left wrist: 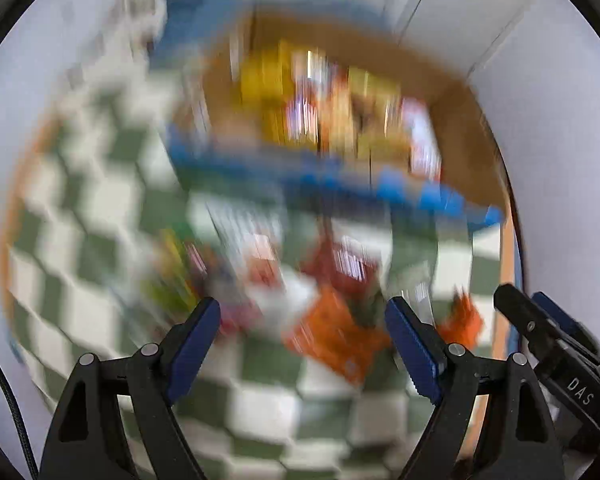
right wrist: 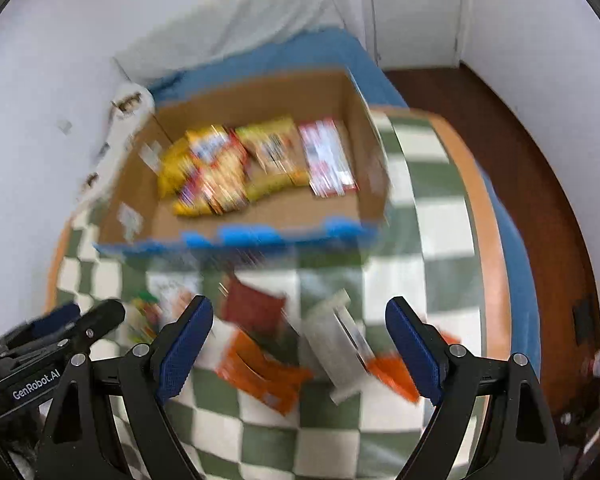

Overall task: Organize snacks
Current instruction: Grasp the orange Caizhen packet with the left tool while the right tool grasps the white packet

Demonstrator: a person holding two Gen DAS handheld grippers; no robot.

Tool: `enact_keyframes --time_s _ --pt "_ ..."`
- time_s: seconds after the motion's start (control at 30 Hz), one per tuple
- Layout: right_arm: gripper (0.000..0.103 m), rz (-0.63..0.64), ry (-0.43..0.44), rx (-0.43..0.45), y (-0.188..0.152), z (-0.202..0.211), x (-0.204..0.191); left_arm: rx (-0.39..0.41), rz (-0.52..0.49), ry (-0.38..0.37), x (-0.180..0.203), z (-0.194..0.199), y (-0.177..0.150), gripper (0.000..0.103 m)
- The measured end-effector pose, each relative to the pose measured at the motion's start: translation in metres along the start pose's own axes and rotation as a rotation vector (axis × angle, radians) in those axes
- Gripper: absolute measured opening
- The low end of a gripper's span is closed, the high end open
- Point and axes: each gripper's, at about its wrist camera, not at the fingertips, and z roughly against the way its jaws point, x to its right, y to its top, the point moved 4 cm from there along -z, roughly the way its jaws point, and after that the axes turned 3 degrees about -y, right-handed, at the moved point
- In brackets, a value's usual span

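Both grippers empty over loose snacks, box not yet fed from this pile.

Left wrist view: left gripper (left wrist: 302,346) spread, nothing between the pads, orange packet (left wrist: 332,340) just beyond; heavy blur, so a mis-aimed pinch is likely. Right wrist view: right gripper (right wrist: 300,344) released above the grey packet (right wrist: 336,348); cardboard box (right wrist: 364,200) far, part-filled; overlapping packets risk a double pick.

Bench (right wrist: 432,216) has a green/white checked cover and an orange-tan edge. White walls (right wrist: 40,92) sit behind and left of it. Dark red-brown floor (right wrist: 512,152) lies right of it. White door or panel (right wrist: 416,12) beyond its far right corner. Even light, both views motion-blurred.
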Motion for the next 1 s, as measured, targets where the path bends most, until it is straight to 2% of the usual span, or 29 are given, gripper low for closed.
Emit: enact_keyframes --time_s 0.03,0.1,0.13,0.17,0.33,0.47,0.53,0.6,0.73,0.83,0.93,1.0 --pt "0.09 -0.01 -0.003 -0.022 -0.008 -0.007 0.007 -0.091 0.056 -0.043 -0.004 -0.024 -0.011 0.084" --pt "0.089 -0.037 -0.016 -0.072 -0.025 -0.026 0.025 -0.219 0.147 -0.109 -0.007 -0.063 -0.027 0.084" --pt "0.083 -0.047 -0.019 -0.087 -0.031 -0.032 0.032 -0.291 0.209 -0.141 -0.008 -0.087 -0.036 0.083" --pt "0.074 -0.056 -0.022 -0.103 -0.036 -0.039 0.04 -0.326 0.252 -0.162 -0.009 -0.101 -0.041 0.082" --pt "0.072 -0.059 -0.034 -0.174 -0.057 -0.071 0.061 -0.407 0.441 -0.235 -0.006 -0.154 -0.044 0.082" --pt "0.072 -0.021 -0.037 -0.226 -0.062 -0.094 0.06 -0.385 0.506 -0.217 -0.006 -0.169 -0.04 0.08" --pt "0.072 0.009 -0.041 -0.248 -0.063 -0.106 0.055 -0.355 0.447 -0.177 -0.004 -0.167 -0.038 0.066" --pt "0.072 0.04 -0.043 -0.258 -0.062 -0.115 0.05 -0.329 0.34 -0.128 0.001 -0.163 -0.037 0.065" --pt "0.072 0.145 -0.068 -0.292 -0.059 -0.137 0.032 -0.265 0.05 0.058 0.008 -0.15 -0.045 0.065" --pt "0.072 0.199 -0.088 -0.324 -0.06 -0.153 0.022 -0.243 -0.123 0.156 0.012 -0.147 -0.052 0.065" --pt "0.059 0.187 -0.092 -0.38 -0.067 -0.166 0.02 -0.213 -0.229 0.229 0.014 -0.144 -0.059 0.065" --pt "0.058 0.151 -0.078 -0.401 -0.072 -0.168 0.022 -0.217 -0.238 0.225 0.014 -0.145 -0.062 0.065"
